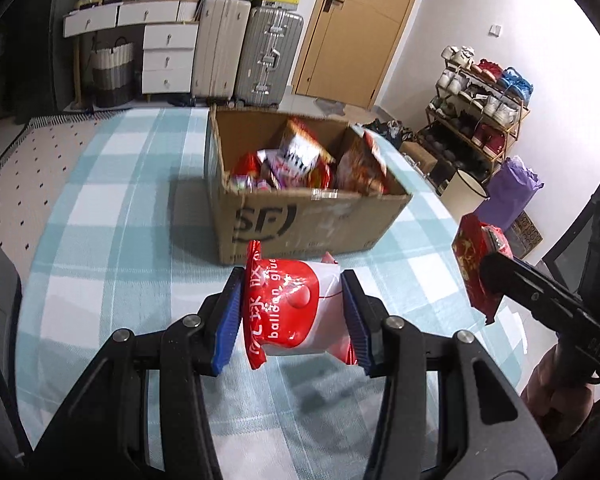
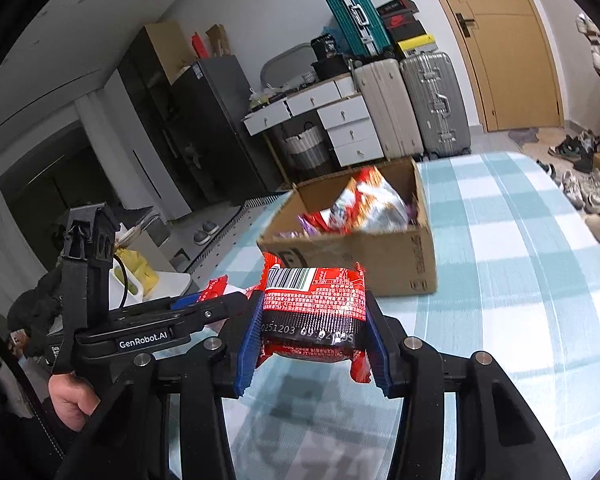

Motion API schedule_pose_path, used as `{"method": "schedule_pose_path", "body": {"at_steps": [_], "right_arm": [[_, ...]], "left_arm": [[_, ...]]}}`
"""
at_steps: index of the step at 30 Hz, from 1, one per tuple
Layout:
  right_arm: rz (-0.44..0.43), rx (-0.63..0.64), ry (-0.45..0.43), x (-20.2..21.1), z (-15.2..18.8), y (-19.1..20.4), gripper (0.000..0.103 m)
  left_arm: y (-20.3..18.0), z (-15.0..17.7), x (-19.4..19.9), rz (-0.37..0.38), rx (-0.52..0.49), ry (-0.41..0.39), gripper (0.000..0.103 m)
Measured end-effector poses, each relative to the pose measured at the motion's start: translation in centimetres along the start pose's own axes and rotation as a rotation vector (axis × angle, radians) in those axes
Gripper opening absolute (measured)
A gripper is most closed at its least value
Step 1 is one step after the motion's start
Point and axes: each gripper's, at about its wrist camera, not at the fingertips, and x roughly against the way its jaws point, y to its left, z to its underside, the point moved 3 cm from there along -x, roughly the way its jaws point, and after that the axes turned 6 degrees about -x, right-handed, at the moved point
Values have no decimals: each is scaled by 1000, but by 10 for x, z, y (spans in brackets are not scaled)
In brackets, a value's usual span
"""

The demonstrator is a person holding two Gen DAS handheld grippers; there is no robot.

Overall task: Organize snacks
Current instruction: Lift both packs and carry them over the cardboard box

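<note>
Left gripper point(image 1: 294, 312) closed on a red-and-white packet point(image 1: 296, 308); blue pads point(image 1: 230, 328) press it from both sides; "balloon glue" legible on the wrapper; packet held above the table point(image 1: 120, 240), short of the box point(image 1: 312, 216).

Right gripper point(image 2: 314, 320) closed on a red-and-black packet point(image 2: 314, 312); barcode and printed date face the camera; pads point(image 2: 252, 344) clamp its two ends; held over the table, box point(image 2: 364, 256) ahead and slightly right.

From the left wrist, the right gripper point(image 1: 496, 280) shows at the right edge with its packet point(image 1: 474, 264) seen edge-on; from the right wrist, the left gripper point(image 2: 224, 300) sits just beside, to the left, "GenRobot.AI" on its body; a hand point(image 2: 70, 400) grips the handle below.

Box open-topped, cardboard, "SF" on its near face; stands on the table's blue-and-white check cloth; several snack bags point(image 1: 300, 156) inside, mostly red and orange, some standing above the rim, blurred.

Behind: suitcases point(image 1: 268, 60); white drawers point(image 1: 168, 60); door point(image 1: 360, 28); shoe rack point(image 1: 476, 112) at right.
</note>
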Motion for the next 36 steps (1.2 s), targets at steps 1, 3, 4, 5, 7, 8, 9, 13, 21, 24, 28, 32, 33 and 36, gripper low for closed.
{"method": "schedule_pose_path", "body": {"at_steps": [1,3,4,5,7,8,9,13,21,24,28,32,33,36], "right_arm": [[-3,5,-4,0,-3,2,46],[-8,13,-12,1,-12,6,46],[-11,19,-14,1,-16,8,46],[-12,25,-18,1,-20,9,46],[-14,36,-27,2,-28,12,46],[-17,38,-31,2,-32,14,46],[-19,41,-36,2,-37,15,46],[-21,50,-46,1,-54,18,46],[-26,77,-64,-6,-85,24,46],[-26,86,-66,-10,-93,26,46],[-25,97,-63,-17,-104,26,46],[-27,95,-60,-25,-117,24,46],[-27,94,-59,-28,-120,22,46],[-27,92,-55,-34,-128,19,46]], "left_arm": [[0,-4,2,1,-5,-5,44],[-2,-14,6,-4,-20,-18,44],[-2,-17,6,-4,-25,-21,44],[-3,-22,7,-5,-32,-25,44],[-4,-30,9,-5,-42,-30,44],[-5,-34,10,-3,-45,-33,44],[-5,-38,11,-6,-52,-38,44],[-7,-55,11,-13,-71,-51,44],[-7,-80,6,-17,-81,-60,44],[-7,-80,5,-17,-80,-59,44],[-5,-95,-2,-20,-84,-52,44],[-4,-110,-13,-23,-91,-47,44],[-4,-113,-15,-23,-92,-45,44],[-5,-121,-26,-27,-99,-38,44]]}}
